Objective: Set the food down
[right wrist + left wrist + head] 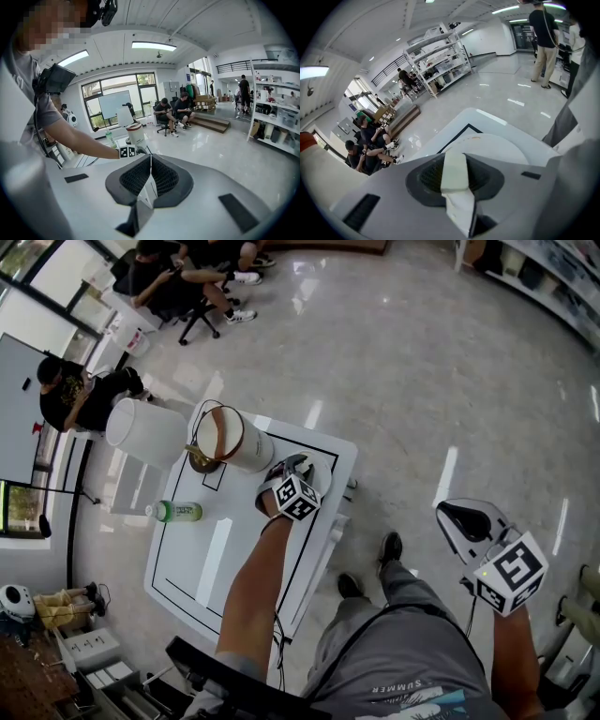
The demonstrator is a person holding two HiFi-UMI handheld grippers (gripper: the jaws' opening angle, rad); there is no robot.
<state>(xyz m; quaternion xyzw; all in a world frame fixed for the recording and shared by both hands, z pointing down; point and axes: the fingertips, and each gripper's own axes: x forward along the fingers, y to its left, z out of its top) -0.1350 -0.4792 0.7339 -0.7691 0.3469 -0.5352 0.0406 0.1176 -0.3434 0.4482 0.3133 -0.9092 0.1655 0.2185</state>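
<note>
left gripper (287, 472) hangs over the white table (234, 563) near its far right corner, w/ the person's forearm stretched over the surface behind it. its jaws are pressed together, nothing between them. the food container (239, 442), a white tub w/ a brown band round the top, stands upright on the table at abt the middle of the far edge. its base sits on the black outline drawn on the surface. the left gripper's tips are just beside it on the right. in the left gripper view the tub's pale rounded top sits right past the jaws. touching or not, can't tell.

right gripper (461, 518) is well apart from the table, out past its right edge over the glossy floor (422, 362), next to the person's grey shorts. its jaws are closed too, meeting in a thin line, and it holds nothing.

a bottle (176, 512) w/ a green cap stands upright by the table's left edge, roughly midway along it. a plain white cylinder (145, 432) is at the far left corner, close to the tub. can't tell if it's on the table or behind it. ppl sit on chairs beyond the far edge.
</note>
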